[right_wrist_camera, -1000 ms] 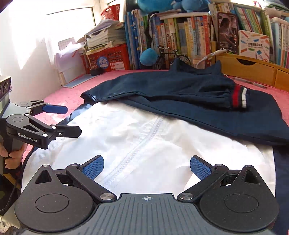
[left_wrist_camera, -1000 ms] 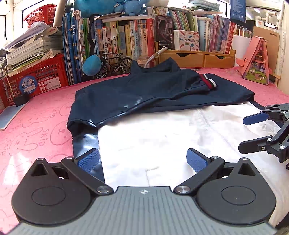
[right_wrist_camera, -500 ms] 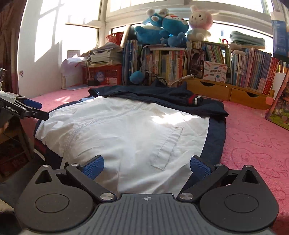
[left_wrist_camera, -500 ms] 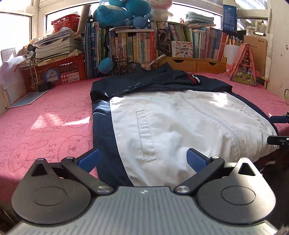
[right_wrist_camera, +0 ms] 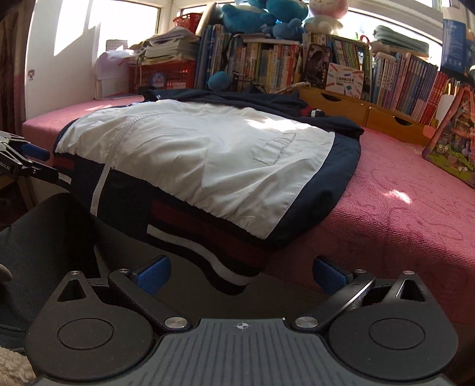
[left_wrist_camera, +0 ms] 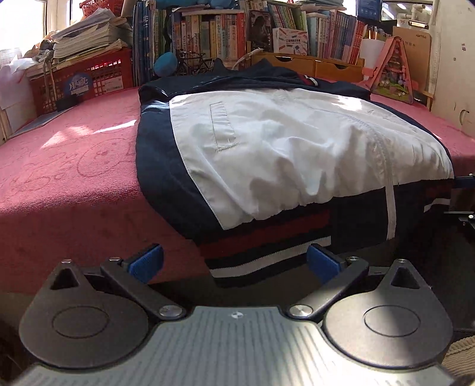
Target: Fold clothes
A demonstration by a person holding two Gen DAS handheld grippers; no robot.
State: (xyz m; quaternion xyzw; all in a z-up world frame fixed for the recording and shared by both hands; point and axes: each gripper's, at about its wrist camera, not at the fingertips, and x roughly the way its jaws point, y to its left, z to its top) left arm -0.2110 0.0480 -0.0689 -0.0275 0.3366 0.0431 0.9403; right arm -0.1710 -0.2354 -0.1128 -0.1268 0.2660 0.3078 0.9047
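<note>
**Left wrist view and right wrist view: jacket hem at the bed edge**

Left wrist view: the left gripper [left_wrist_camera: 234, 261] is spread wide and empty, with the jacket [left_wrist_camera: 285, 154] at 12 o'clock on the pink bed [left_wrist_camera: 68, 178]. Its striped hem [left_wrist_camera: 267, 252] overhangs the near edge; the long axis runs toward the bookshelf [left_wrist_camera: 225, 32].

Right wrist view: the right gripper [right_wrist_camera: 240, 271], likewise spread, faces the hem. Only here do plush toys [right_wrist_camera: 267, 14] show, at 12 o'clock, and the left gripper's tips at 9 o'clock.
</note>
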